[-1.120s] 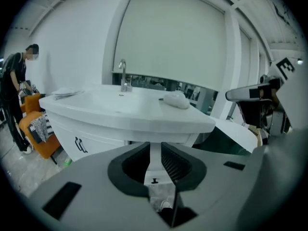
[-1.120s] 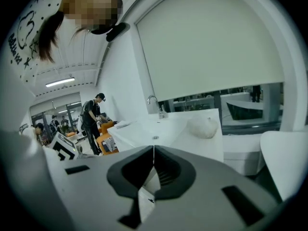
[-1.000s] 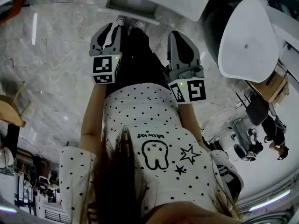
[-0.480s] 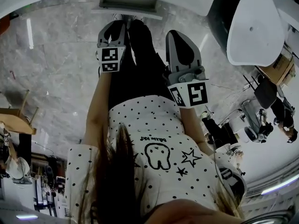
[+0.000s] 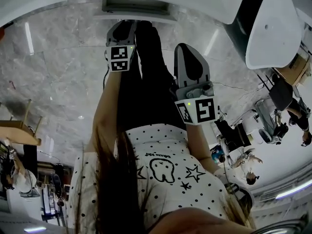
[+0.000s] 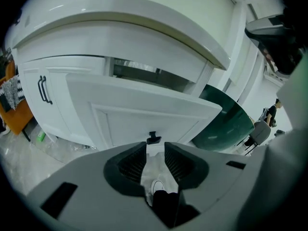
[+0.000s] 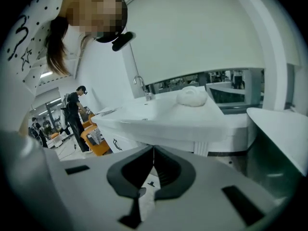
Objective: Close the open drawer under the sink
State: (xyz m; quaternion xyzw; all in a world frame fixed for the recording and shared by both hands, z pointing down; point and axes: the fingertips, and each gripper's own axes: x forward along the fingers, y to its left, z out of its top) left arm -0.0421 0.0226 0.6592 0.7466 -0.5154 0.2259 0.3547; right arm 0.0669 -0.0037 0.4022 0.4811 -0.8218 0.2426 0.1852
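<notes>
The drawer (image 6: 144, 113) under the white sink counter stands pulled out, its white front panel tilted toward me with a small black knob (image 6: 153, 138) at its lower middle. In the left gripper view my left gripper (image 6: 155, 150) points at that knob from just short of it. Its jaws are opening and nothing is between them. In the head view the left gripper (image 5: 123, 27) hangs low in front of the drawer (image 5: 134, 5). My right gripper (image 5: 187, 48) is held nearer my body, off to the right. Its fingertips (image 7: 153, 150) touch, holding nothing.
A cabinet door with a black handle (image 6: 44, 89) lies left of the drawer and a dark green curved panel (image 6: 226, 124) right of it. The counter bears a faucet (image 7: 139, 83) and a white lump (image 7: 191, 96). A white round table (image 5: 275, 28) and other people (image 5: 287, 118) are at the right.
My left gripper has sunk toward the drawer, looking smaller and farther off in the head view. The right gripper has lowered a little.
</notes>
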